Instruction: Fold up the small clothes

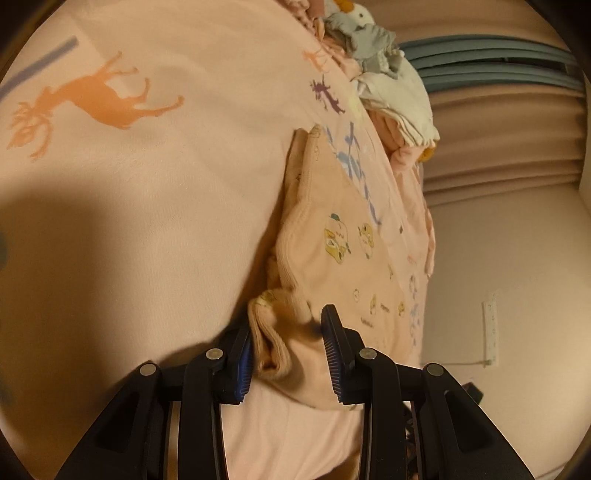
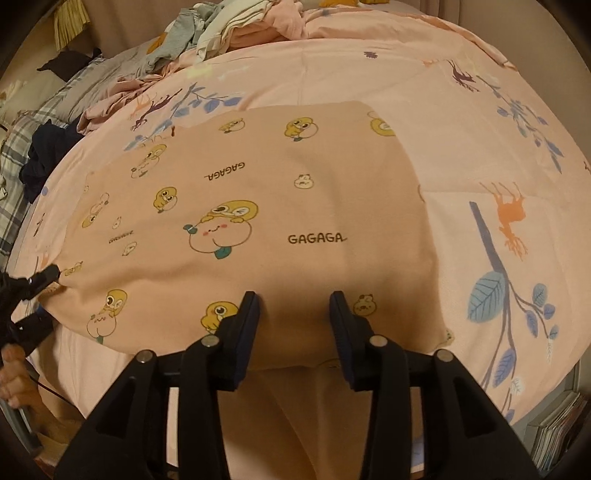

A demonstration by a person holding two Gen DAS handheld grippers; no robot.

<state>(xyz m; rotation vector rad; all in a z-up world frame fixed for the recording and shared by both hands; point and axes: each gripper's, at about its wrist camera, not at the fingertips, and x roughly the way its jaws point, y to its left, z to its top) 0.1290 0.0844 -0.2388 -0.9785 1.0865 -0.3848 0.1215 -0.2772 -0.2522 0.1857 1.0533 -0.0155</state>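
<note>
A small peach garment (image 2: 280, 206) printed with yellow cartoon figures and "GAGAGA" lies spread flat on the pink bedspread (image 2: 461, 122). My right gripper (image 2: 293, 306) is open, its fingers straddling the garment's near edge. My left gripper (image 1: 286, 332) is open around the garment's bunched ribbed cuff (image 1: 273, 332); the fabric sits between the fingers, which stand apart. The left gripper also shows at the left edge of the right wrist view (image 2: 33, 295), at the garment's left end.
A heap of other clothes (image 2: 221, 29) lies at the far side of the bed, also seen in the left wrist view (image 1: 384, 74). A dark garment (image 2: 40, 158) and plaid bedding (image 2: 14, 173) lie left. Books (image 2: 557, 435) stand low right.
</note>
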